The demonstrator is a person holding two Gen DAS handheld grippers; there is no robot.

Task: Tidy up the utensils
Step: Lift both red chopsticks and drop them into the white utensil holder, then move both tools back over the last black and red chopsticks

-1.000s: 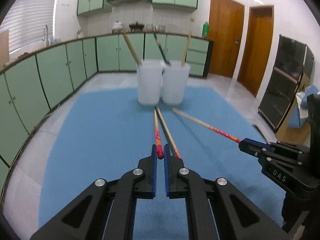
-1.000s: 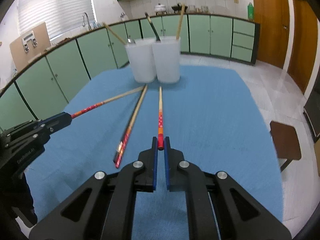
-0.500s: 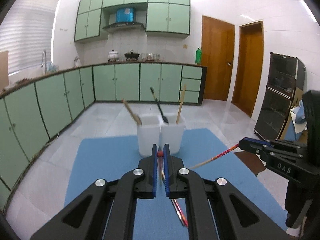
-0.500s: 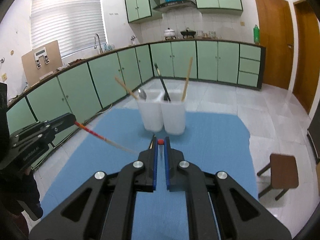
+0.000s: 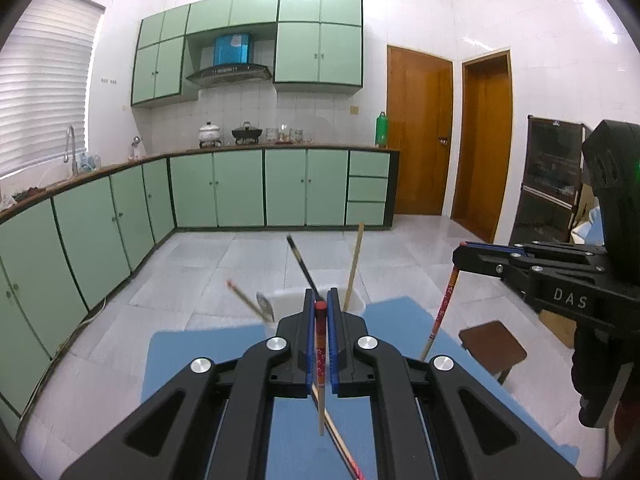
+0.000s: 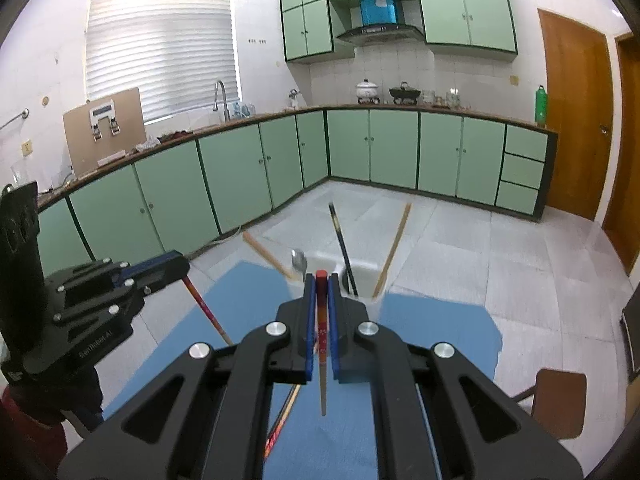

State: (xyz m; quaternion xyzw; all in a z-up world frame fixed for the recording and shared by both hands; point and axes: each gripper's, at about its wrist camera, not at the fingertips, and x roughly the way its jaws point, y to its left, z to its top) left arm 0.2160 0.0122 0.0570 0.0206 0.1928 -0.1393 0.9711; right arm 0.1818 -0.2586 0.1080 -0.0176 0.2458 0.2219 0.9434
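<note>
A chopstick (image 5: 320, 344) in each gripper (image 5: 320, 308)

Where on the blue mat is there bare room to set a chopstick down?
Bare blue mat lies right of the right gripper, out to its edge by the stool. It is crowded around the white holders and below the jaws, where a loose chopstick lies.

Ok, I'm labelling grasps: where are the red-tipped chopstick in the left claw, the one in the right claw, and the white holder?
Red-tipped wooden chopstick in left claw (image 5: 320, 354): left wrist view, patterned red shaft.
Red-tipped wooden chopstick in right claw (image 6: 321, 320): right wrist view, red shaft.
White plastic utensil holder (image 6: 366, 270): right wrist view, far rim.
</note>
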